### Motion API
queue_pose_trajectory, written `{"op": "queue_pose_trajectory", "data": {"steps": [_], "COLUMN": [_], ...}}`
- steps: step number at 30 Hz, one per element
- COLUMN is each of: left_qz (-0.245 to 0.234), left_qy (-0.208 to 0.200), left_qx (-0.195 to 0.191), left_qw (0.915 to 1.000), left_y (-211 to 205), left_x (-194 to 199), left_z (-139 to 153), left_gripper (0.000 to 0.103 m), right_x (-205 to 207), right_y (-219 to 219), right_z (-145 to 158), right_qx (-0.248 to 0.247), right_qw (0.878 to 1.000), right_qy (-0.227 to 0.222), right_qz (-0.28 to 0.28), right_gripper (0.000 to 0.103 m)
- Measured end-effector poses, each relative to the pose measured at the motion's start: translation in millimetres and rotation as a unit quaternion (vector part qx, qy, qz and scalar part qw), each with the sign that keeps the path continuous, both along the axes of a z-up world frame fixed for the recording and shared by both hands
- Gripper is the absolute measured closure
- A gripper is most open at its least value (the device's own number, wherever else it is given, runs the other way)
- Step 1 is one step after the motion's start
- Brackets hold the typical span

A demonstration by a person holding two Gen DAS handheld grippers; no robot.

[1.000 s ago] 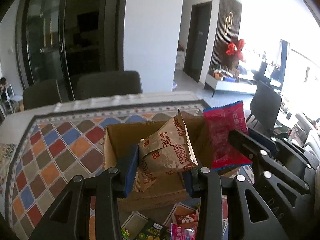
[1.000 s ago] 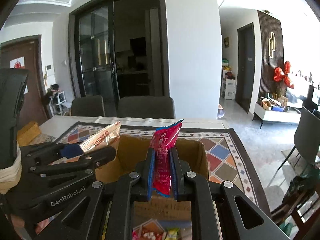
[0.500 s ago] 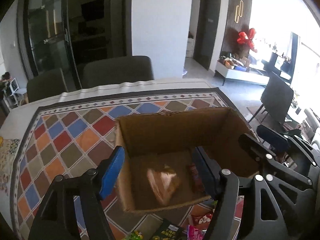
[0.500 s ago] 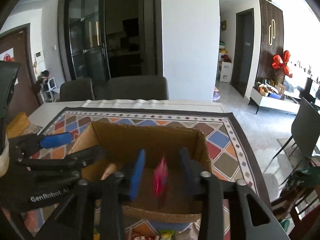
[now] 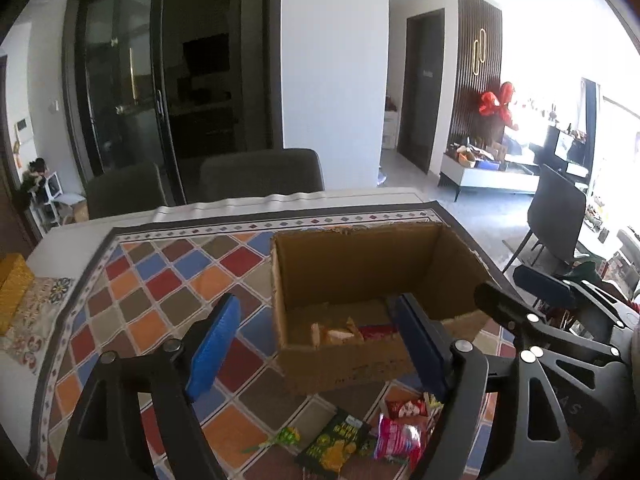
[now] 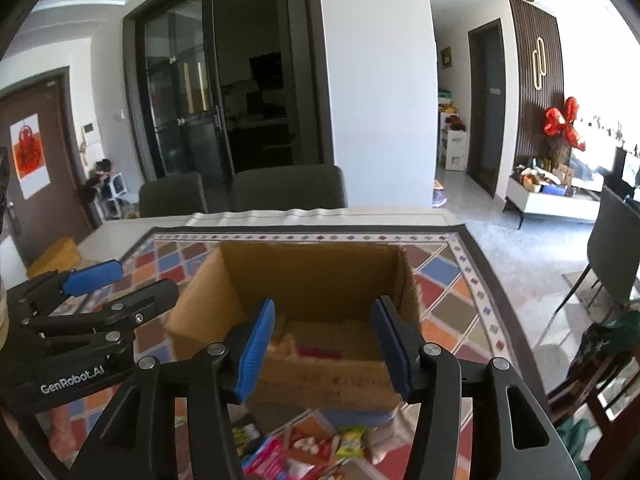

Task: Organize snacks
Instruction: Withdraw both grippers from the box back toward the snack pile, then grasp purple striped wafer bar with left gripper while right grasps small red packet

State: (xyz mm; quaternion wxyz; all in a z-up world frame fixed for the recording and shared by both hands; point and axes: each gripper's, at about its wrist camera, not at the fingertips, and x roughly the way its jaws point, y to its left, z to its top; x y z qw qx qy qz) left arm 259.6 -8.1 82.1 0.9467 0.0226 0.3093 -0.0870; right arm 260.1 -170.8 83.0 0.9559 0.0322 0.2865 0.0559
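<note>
A second earlier a tan biscuit packet and a red packet had been pinched in the tongs; now both were seen lying in the cardboard box (image 5: 360, 268). The left tongs (image 5: 316, 344) and right tongs (image 6: 324, 346) were spread and still opening, with nothing between them. More snack packets (image 5: 360, 436) were scattered on the patterned surface (image 5: 160, 280) just before the box.

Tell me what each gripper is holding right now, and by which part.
Nothing. The left gripper and right gripper are both empty, jaws opening; the tan packet and red packet lie in the box.
</note>
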Motion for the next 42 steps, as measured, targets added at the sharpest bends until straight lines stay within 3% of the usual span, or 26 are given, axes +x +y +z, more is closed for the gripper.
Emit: {"op": "queue_pose_trajectory", "data": {"steps": [9, 17, 27, 32, 42], "left_qz": [0.018, 0.044, 0.041, 0.034, 0.029], "left_qy": [-0.012, 0.002, 0.052, 0.091, 0.151], "left_qx": [-0.005, -0.012, 0.002, -0.015, -0.01], "left_qw": [0.9998, 0.999, 0.9978, 0.9951, 0.9881], "left_y": [18.0, 27.1, 28.1, 29.5, 29.5], "left_x": [-51.5, -84.6, -108.6, -107.2, -97.0], "left_z": [-9.1, -39.3, -84.9, -104.4, -145.2], "left_gripper": [0.021, 0.019, 0.019, 0.019, 0.02], "right_x": [-42.6, -72.7, -96.3, -103.3, -97.5], "right_y": [14.4, 22.7, 19.4, 23.7, 26.5], "right_z": [-11.8, -28.9, -67.8, -88.6, -130.7], "right_qx": [0.011, 0.008, 0.007, 0.007, 0.012], "right_qw": [1.0, 0.999, 0.997, 0.994, 0.985], "right_qy": [0.011, 0.021, 0.068, 0.102, 0.169], "right_qz": [0.022, 0.034, 0.021, 0.029, 0.027], "right_gripper": [0.047, 0.043, 0.043, 0.043, 0.043]}}
